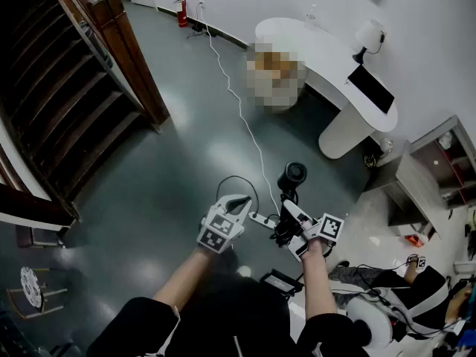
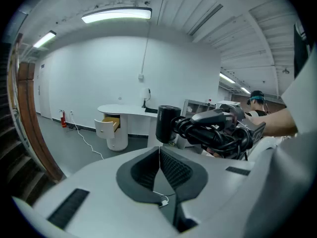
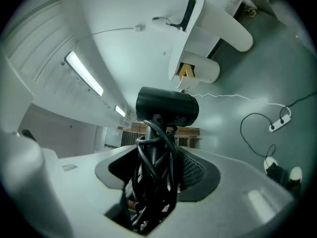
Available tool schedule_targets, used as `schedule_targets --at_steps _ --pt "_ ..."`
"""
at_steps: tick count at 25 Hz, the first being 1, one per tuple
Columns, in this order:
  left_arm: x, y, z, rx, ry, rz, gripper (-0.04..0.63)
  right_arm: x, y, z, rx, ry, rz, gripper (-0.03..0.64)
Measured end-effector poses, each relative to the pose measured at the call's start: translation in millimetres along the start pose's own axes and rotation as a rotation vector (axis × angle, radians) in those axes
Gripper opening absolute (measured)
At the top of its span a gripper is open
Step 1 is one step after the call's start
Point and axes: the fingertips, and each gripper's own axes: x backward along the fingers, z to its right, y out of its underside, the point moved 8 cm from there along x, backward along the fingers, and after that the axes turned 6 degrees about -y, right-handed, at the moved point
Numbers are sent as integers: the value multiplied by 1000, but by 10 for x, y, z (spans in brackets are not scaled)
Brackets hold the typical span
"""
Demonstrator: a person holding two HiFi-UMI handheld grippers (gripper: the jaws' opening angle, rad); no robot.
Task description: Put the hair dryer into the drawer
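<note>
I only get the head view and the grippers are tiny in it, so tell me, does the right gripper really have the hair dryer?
Observer: Yes. In the right gripper view the right gripper is clamped on the handle of the hair dryer, with the black cord coiled round that handle.
Operator: What about the left one?
Observer: In its own view the left gripper holds nothing, and its jaws are together.
Operator: My view is patched over at the desk. Is the drawer open?
Observer: Yes. The left gripper view shows the drawer pulled out at the rounded end of the white desk.
</note>
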Motion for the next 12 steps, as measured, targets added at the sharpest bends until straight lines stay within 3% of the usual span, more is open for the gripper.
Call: schedule_targets --at_steps 4,12 --pt "53 36 196 -16 10 -1 13 111 86 -56 80 14 -26 235" --pt "89 61 326 -37 12 -7 12 233 161 -83 92 5 -41 235"
